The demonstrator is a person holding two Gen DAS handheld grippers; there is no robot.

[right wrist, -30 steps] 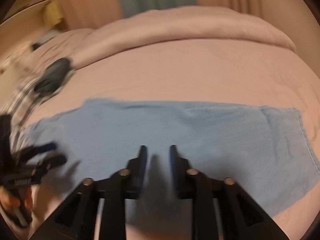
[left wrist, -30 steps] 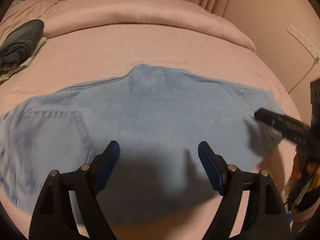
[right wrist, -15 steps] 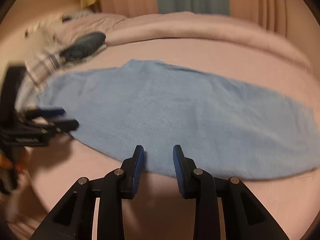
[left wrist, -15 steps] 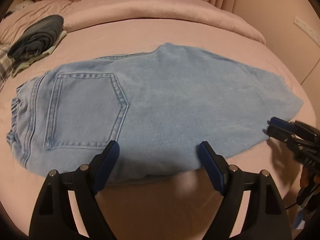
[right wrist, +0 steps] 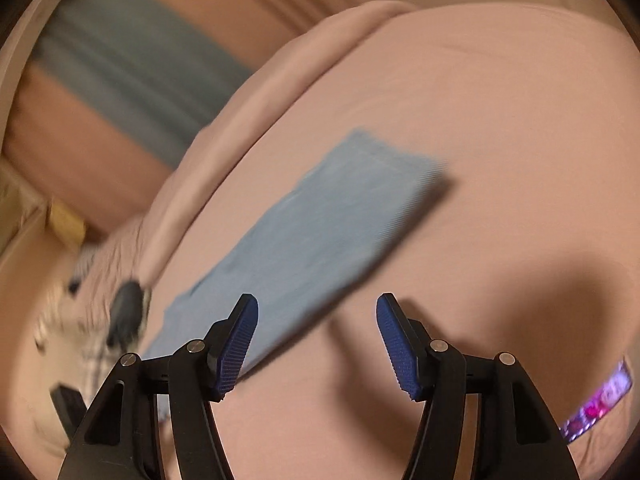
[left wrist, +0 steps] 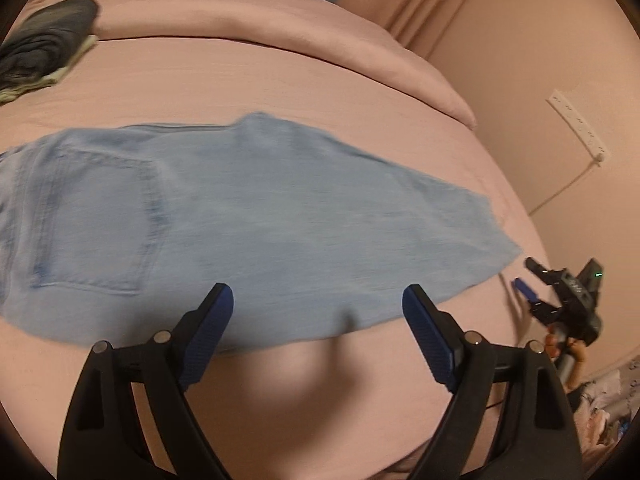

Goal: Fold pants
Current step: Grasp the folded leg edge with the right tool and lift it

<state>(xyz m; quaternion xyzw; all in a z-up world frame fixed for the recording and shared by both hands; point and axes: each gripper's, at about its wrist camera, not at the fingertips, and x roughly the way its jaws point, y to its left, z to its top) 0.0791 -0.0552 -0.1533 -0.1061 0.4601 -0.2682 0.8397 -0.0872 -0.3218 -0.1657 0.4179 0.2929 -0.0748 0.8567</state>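
— Denim, pale blue: the pants point(left wrist: 256, 220) lie flat across the middle of the left wrist view, on a pink bed point(left wrist: 280, 80). A back pocket point(left wrist: 96, 220) shows at the left of the frame, and the leg end tapers toward the right.

— How do they sit in the right wrist view?

— As a blurred blue strip point(right wrist: 304, 240) running on a slant from lower left to the centre of the frame, hem end uppermost.

— And the left gripper point(left wrist: 318, 300)?

— Bottom centre of its own view, jaws wide, and they have just been opening a little further. The near edge of the pants shows between the blue pads point(left wrist: 208, 332), but the pads press on nothing.

— The right gripper point(right wrist: 317, 312)?

— Also apart, at a middling width, its jaws having just been opening. Nothing is gripped; bare pink sheet and the pants' lower edge show between the pads. In the left wrist view it appears small at the right edge point(left wrist: 532, 284), just beyond the leg end, with fingers of a hand point(left wrist: 560, 344) under it.

— What else is around?

— A dark folded garment point(left wrist: 44, 44) at the upper left of the left wrist view, a rolled pink blanket point(left wrist: 280, 20) along the top, and a white power strip point(left wrist: 580, 126) on the wall at the right. Teal curtain point(right wrist: 120, 68) fills the upper left of the right wrist view.
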